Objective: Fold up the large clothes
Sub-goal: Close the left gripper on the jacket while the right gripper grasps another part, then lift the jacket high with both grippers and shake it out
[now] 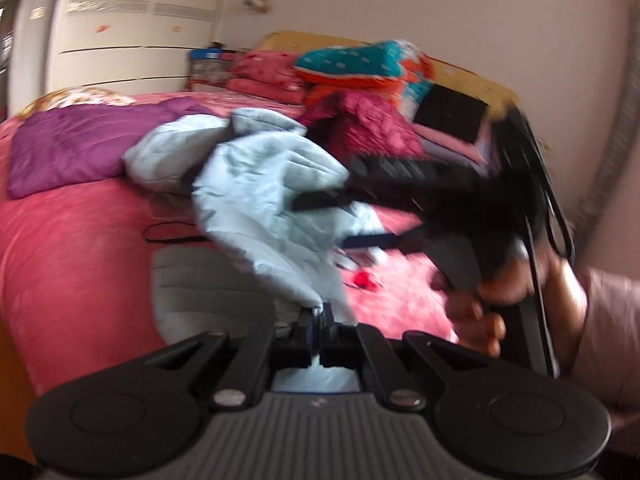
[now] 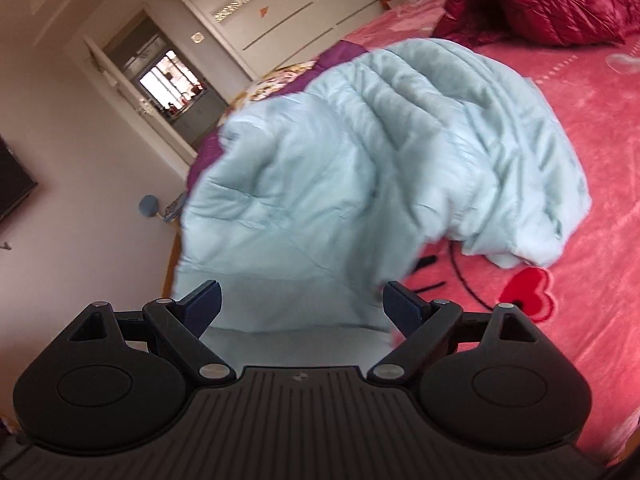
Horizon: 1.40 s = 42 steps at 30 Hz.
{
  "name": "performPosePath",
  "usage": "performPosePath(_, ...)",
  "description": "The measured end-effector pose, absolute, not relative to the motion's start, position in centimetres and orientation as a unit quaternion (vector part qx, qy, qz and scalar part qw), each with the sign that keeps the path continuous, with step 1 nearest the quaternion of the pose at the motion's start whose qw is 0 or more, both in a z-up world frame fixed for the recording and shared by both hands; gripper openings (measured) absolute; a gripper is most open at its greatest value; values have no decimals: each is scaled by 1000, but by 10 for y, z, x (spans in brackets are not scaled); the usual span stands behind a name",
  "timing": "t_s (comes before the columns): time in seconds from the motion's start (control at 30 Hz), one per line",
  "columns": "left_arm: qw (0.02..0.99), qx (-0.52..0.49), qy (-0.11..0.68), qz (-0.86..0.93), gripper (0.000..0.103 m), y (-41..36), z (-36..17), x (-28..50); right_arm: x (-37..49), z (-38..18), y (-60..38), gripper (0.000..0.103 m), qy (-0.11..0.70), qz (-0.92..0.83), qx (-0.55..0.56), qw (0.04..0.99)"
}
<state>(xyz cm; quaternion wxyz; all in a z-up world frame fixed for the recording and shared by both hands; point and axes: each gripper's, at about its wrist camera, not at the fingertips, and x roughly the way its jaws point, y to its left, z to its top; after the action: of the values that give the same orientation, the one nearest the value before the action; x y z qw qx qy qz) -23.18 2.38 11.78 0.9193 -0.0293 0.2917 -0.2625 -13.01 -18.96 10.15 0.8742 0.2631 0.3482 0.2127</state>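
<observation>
Clearly the pale blue padded jacket point(image 1: 264, 184) is the garment being worked on; it lies bunched on the pink bedspread point(image 1: 72, 248), partly lifted off it, with a purple quilt point(image 1: 80, 140) behind and a heap of dark red and patterned bedding point(image 1: 360, 120) towards the headboard. The left gripper point(image 1: 320, 316) has its jaws pressed together on a corner of the jacket, so the fabric rises from the bed in a taut ridge to that pinch. I take the pinch on a corner rather than the bulk as deliberate: a puffy coat slides and springs back, and a hem corner gives a firm handle for dragging it flat.

The right gripper point(image 2: 300, 300) has its jaws spread wide and holds nothing. In its own view the jacket point(image 2: 380, 160) fills the space just ahead, its near edge between the open fingers point(image 2: 204, 300), though whether cloth touches them I cannot tell. In the left view the right gripper point(image 1: 320, 220) reaches in from the side, blurred, close to the lifted fabric, with the person's hand point(image 1: 500, 292) on its handle. It appears poised to take a second hold, which would let both hands stretch the jacket out before any fold. The folding itself looks barely begun; the coat is crumpled.
</observation>
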Motion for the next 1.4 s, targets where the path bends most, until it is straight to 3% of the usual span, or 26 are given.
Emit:
performPosePath(0.33,911,-6,293,-291,0,12,102,-231,-100,117,-128,103,393,270,159,864)
performPosePath(0.47,912,5,292,-289,0,11,97,-230,-97,106,-111,90,413,294,120,854)
performPosePath(0.53,911,4,294,-290,0,11,95,-229,-99,104,-104,90,414,314,105,848)
performPosePath(0.63,910,7,293,-292,0,9,95,-230,-108,106,-94,103,414,327,74,846)
performPosePath(0.9,909,11,292,-298,0,4,95,-238,-110,99,-80,103,423,302,-37,854)
performPosePath(1.13,907,10,300,-295,0,-2,94,-230,-121,92,-85,64,410,263,-110,866)
performPosePath(1.27,908,10,303,-290,0,-3,93,-226,-118,94,-97,40,404,232,-94,880)
performPosePath(1.4,913,4,295,-283,4,1,95,-219,-117,102,-118,24,379,176,-73,905)
